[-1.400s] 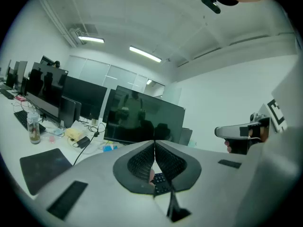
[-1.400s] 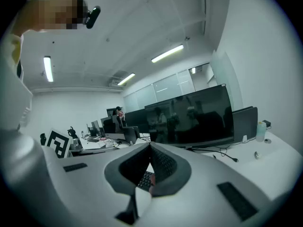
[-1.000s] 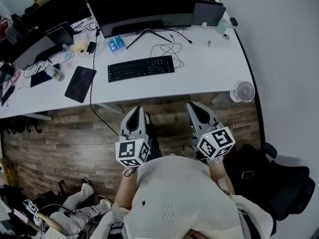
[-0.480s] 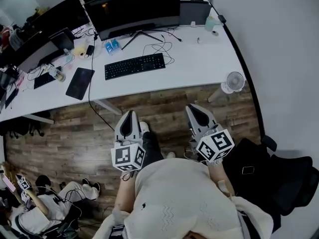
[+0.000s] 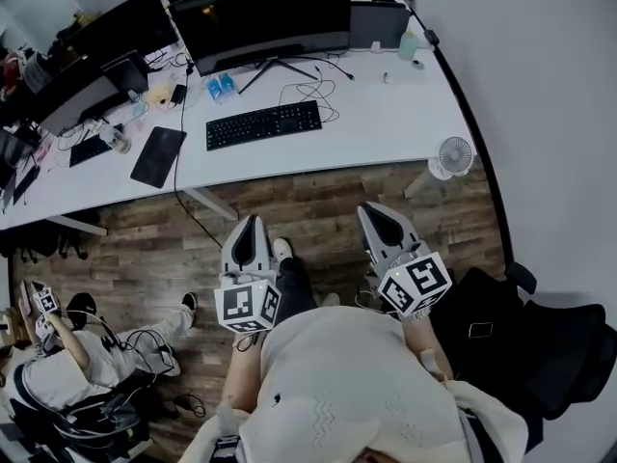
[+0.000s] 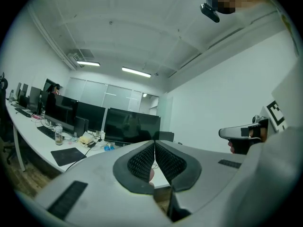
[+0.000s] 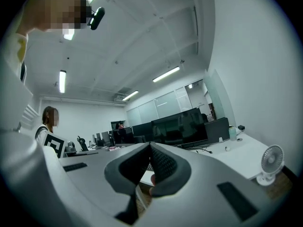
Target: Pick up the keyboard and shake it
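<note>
The black keyboard (image 5: 264, 124) lies flat on the white desk (image 5: 386, 123), in front of a large dark monitor (image 5: 260, 17). My left gripper (image 5: 249, 222) and right gripper (image 5: 370, 210) hover side by side over the wooden floor, well short of the desk's near edge, both pointing toward it. Neither touches the keyboard. In the left gripper view the jaws (image 6: 154, 143) meet at the tips with nothing between them. The right gripper's jaws (image 7: 150, 145) are likewise pressed together and empty. The keyboard is hidden behind the jaws in both gripper views.
A black pad (image 5: 158, 156) and cluttered cables lie left of the keyboard. A small white fan (image 5: 455, 155) stands by the desk's right end. A black chair (image 5: 540, 340) is at my right. A person (image 5: 58, 379) sits on the floor at lower left.
Both grippers sit slightly farther from the desk than a second ago. The person at lower left has shifted further into view. The keyboard has not moved.
</note>
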A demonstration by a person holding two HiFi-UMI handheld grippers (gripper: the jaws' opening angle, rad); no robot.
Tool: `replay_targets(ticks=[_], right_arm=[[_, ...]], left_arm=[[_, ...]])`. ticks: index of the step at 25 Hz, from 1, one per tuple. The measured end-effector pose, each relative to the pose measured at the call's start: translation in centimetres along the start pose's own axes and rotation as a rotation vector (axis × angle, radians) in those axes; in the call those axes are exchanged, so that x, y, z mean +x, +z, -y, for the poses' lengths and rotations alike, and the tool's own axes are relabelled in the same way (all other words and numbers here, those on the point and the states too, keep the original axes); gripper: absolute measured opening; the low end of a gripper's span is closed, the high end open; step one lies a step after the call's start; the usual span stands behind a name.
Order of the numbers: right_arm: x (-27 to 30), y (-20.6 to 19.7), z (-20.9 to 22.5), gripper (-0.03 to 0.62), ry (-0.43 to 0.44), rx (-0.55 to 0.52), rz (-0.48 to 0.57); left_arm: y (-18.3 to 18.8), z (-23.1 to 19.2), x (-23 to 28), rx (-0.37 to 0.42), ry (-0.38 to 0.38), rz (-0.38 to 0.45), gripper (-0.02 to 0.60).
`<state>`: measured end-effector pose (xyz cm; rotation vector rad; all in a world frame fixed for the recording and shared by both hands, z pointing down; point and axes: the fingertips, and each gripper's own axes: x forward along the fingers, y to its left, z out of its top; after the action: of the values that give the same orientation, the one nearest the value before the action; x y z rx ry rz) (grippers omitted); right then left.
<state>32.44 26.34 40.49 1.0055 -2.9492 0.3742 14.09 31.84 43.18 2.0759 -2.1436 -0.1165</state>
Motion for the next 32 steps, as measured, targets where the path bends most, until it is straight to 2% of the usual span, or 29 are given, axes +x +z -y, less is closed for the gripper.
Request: replay_targets(ticks=[8,22,32], right_arm=[[2.5,0.5,-0.7,0.000,0.016,-0.001,0.009],[11.2,1.6,0.4,0.000,-0.007,-0.018,-0.013],[18.1,3.1,1.9,0.000,-0.038,-0.010,0.016]], left_arm=[[0.9,-2.6,0.9,0.003,0.022,0.012,0.017],[2.1,-8.2,8.3,-0.015,0.001,0.008,0.017],[3.6,-13.1,13.6,-0.025,-0.008,0.034,0.017]])
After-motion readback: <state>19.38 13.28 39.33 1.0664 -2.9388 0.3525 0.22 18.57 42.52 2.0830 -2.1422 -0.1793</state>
